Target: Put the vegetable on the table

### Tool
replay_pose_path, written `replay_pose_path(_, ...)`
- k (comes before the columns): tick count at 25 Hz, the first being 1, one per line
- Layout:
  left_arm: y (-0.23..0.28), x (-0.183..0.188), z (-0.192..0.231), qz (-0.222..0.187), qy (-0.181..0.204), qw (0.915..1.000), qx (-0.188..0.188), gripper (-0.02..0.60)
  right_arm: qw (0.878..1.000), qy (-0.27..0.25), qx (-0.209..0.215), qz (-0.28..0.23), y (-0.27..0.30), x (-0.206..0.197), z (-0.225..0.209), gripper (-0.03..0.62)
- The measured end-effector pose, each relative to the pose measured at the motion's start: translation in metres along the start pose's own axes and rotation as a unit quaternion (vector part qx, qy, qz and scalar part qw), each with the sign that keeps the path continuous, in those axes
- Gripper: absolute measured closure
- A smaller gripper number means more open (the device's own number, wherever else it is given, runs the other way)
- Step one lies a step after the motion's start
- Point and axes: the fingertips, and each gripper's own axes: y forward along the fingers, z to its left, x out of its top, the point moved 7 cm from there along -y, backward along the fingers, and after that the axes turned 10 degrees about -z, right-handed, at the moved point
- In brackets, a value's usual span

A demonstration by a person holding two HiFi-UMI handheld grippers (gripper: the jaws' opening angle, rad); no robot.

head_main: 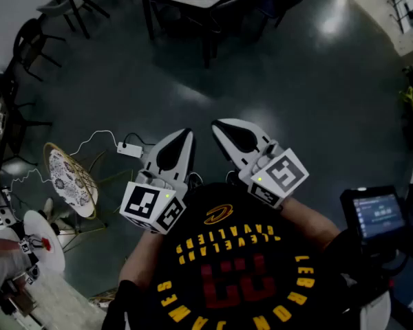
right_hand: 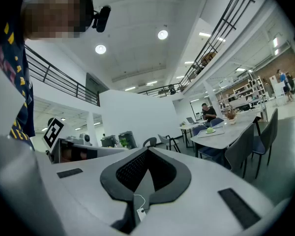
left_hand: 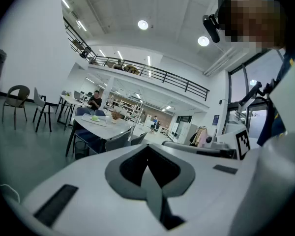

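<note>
Jaws taper to closed points — left gripper (head_main: 184,137), right gripper (head_main: 221,127) — dark-padded.

A gold wire chair (head_main: 70,179) stands near a white charger (head_main: 130,150) on the dark floor (head_main: 296,81).

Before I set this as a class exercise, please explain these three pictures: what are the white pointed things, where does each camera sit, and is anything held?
There is no robot here. A person holds a hand tool in each hand: the left tool and the right tool. One picture looks down from a camera on the person's head. The other two cameras ride on the tools and look along their jaws. Both pairs of jaws are shut, with nothing between them. Some way ahead stands a table bearing a small green thing, possibly the vegetable, though it is too far off to tell.
</note>
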Motion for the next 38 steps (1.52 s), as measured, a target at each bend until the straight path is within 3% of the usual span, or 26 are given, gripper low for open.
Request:
replay_pose_path(12,-0.013,0.015,0.029,-0.013,-0.004,0.9999,-0.006,0.581,1.0,0.011,-0.016,-0.004,0.03,-0.004,0.011,0.589)
replay_pose_path(24,-0.026,0.017,0.083,-0.022,-0.055,0.9981,-0.018,0.581,0.998,-0.008,-0.049,0.037,0.07,-0.025,0.03,0.589)
replay_pose_path(29,-0.003,0.015,0.102,-0.011,-0.057,0.9982,-0.016,0.581,0.998,0.011,-0.047,0.041,0.092,-0.03,0.009,0.589)
replay_pose_path(38,0.087,0.038,0.163,0.013,-0.042,0.998,0.046,0.581,0.997,0.06,-0.001,0.041,0.177,-0.025,-0.084,0.589)
